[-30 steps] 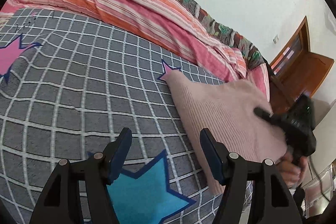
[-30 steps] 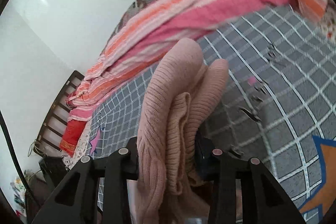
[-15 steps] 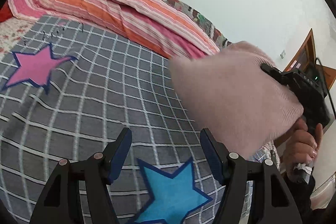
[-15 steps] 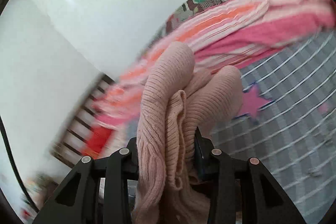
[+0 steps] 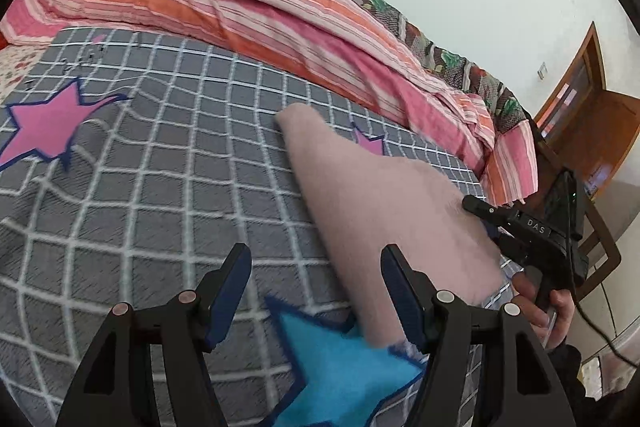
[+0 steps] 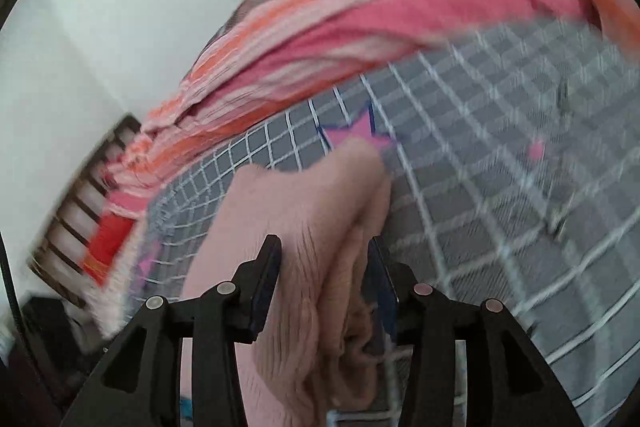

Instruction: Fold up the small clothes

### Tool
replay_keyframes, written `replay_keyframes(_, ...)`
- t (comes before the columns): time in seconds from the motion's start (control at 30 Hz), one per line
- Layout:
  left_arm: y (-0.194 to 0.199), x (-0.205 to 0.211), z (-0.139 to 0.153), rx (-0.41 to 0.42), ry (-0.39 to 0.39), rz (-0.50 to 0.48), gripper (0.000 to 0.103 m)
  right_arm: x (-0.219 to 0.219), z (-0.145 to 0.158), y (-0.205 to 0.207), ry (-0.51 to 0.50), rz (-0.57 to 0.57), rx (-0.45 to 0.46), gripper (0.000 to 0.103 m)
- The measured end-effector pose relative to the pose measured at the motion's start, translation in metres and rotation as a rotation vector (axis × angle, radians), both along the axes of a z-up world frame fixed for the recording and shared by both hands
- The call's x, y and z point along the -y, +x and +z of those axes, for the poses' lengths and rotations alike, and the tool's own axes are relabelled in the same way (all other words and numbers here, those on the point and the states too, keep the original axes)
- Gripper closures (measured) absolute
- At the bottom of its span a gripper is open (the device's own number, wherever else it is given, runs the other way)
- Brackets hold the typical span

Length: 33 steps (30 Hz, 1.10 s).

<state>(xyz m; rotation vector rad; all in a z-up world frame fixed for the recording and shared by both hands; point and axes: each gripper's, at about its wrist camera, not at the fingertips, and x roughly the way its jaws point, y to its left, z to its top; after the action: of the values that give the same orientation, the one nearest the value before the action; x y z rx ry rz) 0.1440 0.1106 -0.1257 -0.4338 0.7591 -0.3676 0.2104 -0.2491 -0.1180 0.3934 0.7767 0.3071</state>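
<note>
1. One pink ribbed knit garment (image 6: 320, 267) is bunched between the pads of the right gripper (image 6: 326, 267), whose jaws have just been opening; whether it is gripped cannot be told.
2. Its long axis is seen running ahead of that claw, draping onto the checked star-print bedspread (image 5: 160, 187).
3. The left gripper (image 5: 316, 283) is held half open and empty, the soft fuzzy knit just beside its right finger.
4. A striped quilt (image 5: 240, 7) is heaped beyond.

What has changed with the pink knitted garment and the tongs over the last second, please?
The right tongs lifted the pink knitted garment, then brought it back down onto the grey checked cover; their jaws have just been opening with the knit between them. The left tongs stayed open and empty.
</note>
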Motion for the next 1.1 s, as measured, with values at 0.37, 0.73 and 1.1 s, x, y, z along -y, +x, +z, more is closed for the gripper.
replay_keyframes(0.37, 0.049, 0.05, -0.003, -0.044, 0.038, -0.017, 0.038, 0.012, -0.039, 0.049, -0.075, 0.018, -0.085, 0.075)
replay_keyframes(0.73, 0.145, 0.049, -0.045, -0.2, -0.123, 0.044, 0.06, 0.008, -0.043, 0.055, -0.078, 0.072, -0.055, 0.077)
replay_keyframes(1.1, 0.193, 0.041, -0.06, -0.202, -0.147, 0.132, 0.075, 0.005, -0.047, 0.065, -0.091, 0.08, -0.064, 0.076)
